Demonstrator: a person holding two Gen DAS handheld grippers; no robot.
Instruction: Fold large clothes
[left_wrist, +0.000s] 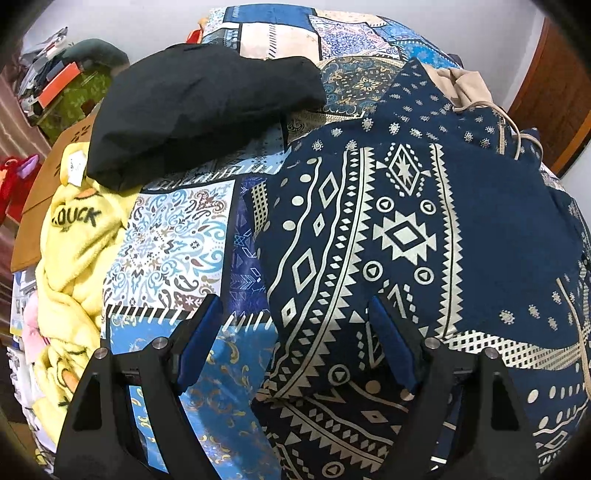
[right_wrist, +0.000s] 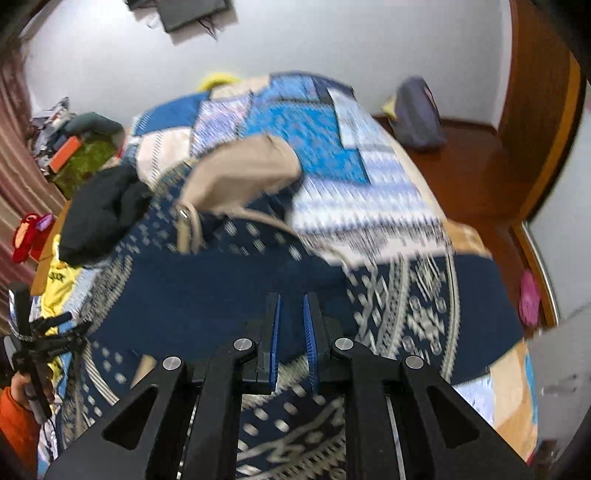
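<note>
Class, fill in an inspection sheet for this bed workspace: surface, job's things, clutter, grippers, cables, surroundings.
Surface: bed under a blue patchwork bedspread.
Job's things: navy patterned garment spread flat, beige hood at its far end.
Clutter: black garment and yellow duck blanket at the left edge.
Grippers: left gripper open over the garment's edge; right gripper nearly shut, nothing seen between its jaws.
Cables: nothing seen.
Surroundings: white wall, wooden floor, backpack.

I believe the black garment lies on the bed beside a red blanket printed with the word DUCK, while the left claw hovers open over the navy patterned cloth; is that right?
Not quite: the blanket is yellow, not red, as the left wrist view shows. The rest holds: the black garment lies on the bed beside it, and the left claw hovers open over the navy patterned cloth.
</note>
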